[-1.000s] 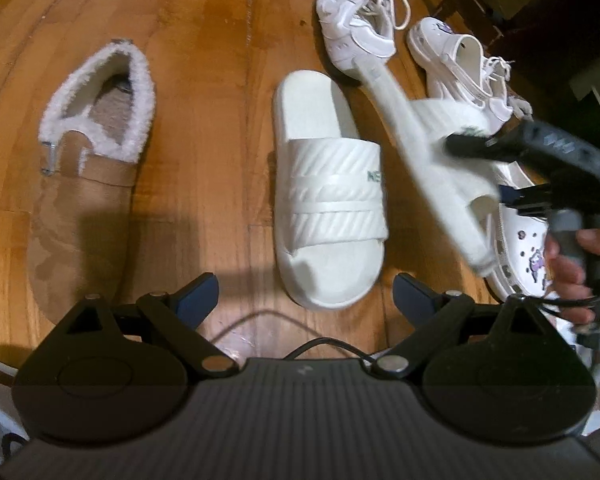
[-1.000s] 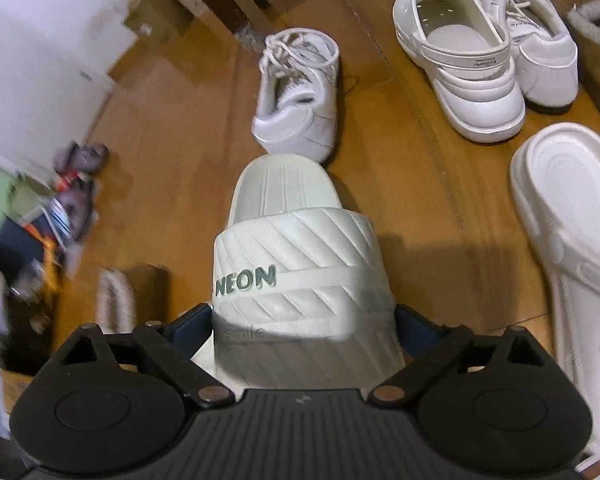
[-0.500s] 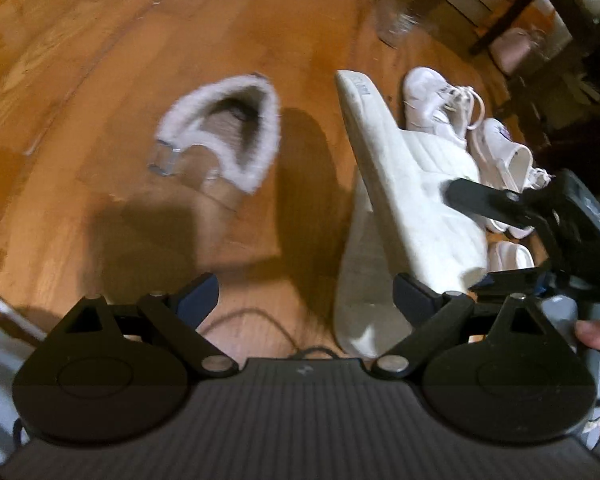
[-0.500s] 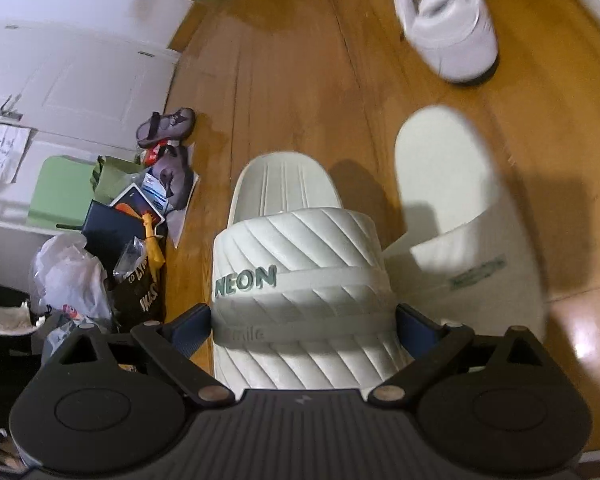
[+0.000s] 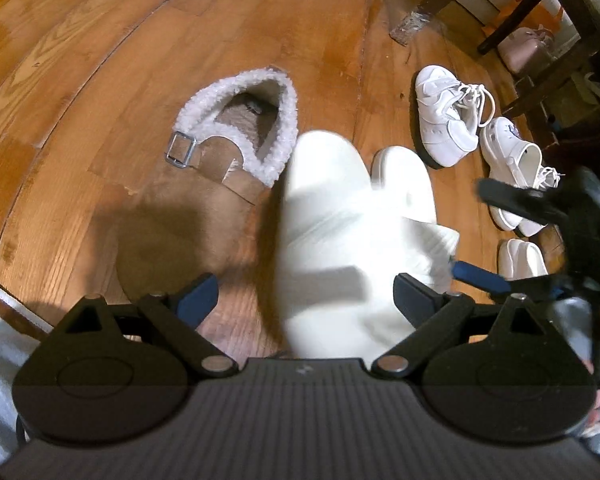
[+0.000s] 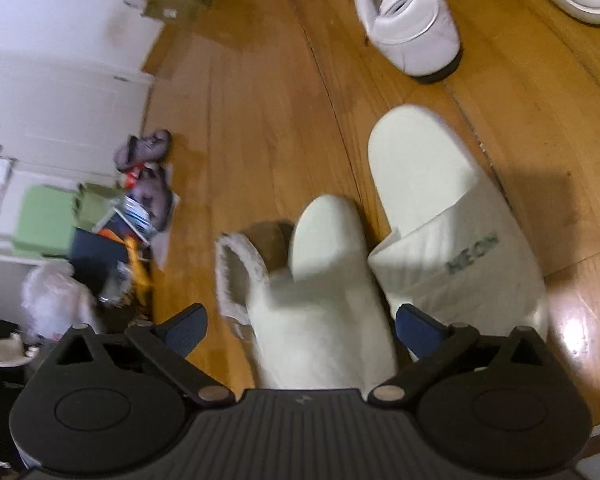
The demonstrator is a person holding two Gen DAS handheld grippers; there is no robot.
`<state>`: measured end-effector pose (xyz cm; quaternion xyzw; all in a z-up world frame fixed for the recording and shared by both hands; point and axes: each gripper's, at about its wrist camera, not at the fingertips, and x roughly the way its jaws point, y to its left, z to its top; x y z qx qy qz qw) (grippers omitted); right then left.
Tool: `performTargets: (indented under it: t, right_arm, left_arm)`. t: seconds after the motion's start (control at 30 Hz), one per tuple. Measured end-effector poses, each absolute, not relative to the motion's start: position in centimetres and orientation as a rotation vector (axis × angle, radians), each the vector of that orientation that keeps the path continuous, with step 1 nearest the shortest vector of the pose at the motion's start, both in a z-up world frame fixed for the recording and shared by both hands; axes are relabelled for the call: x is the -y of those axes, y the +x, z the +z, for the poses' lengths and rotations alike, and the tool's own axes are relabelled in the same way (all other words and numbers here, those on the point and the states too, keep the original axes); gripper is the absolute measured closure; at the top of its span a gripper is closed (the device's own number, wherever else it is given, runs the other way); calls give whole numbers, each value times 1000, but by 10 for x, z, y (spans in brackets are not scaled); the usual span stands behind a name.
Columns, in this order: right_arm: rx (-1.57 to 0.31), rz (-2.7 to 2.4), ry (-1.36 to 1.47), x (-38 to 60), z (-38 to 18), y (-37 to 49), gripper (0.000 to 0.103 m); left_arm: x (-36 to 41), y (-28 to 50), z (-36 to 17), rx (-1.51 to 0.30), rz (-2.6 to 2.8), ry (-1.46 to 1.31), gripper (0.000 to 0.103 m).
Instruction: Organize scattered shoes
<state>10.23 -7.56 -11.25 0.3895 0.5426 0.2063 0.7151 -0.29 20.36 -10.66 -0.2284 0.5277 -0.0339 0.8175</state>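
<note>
Near slide (image 6: 324,304): white, blurred, lower centre of the right wrist view, between the right gripper's fingers.
Right gripper (image 6: 300,328): fingers spread wide; whether they pinch the near slide, I cannot tell.
Second slide (image 6: 452,240): lettered strap, on the wood floor (image 6: 260,120), just right of the near slide.
Left gripper (image 5: 306,300): spread, empty, low in the left wrist view; both slides sit ahead of it.
Fleece-lined clog (image 5: 228,160): tan, buckled, centre-left, beside the near slide.
White sneaker (image 5: 444,120): upper right, with more white shoes beside it.
</note>
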Motion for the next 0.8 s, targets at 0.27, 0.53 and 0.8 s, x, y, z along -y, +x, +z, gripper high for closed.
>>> performTargets:
  t: [0.27, 0.53, 0.8]
  right_arm:
    - [-1132, 619, 127, 50, -96, 77, 3]
    - [-1138, 745, -156, 15, -124, 45, 10]
    - [-1096, 616, -277, -10, -132, 33, 82]
  left_arm:
    - [-217, 0, -109, -1140, -71, -516, 8]
    - [-224, 1, -104, -1132, -48, -520, 8]
    - [-225, -2, -94, -1110, -13, -519, 8]
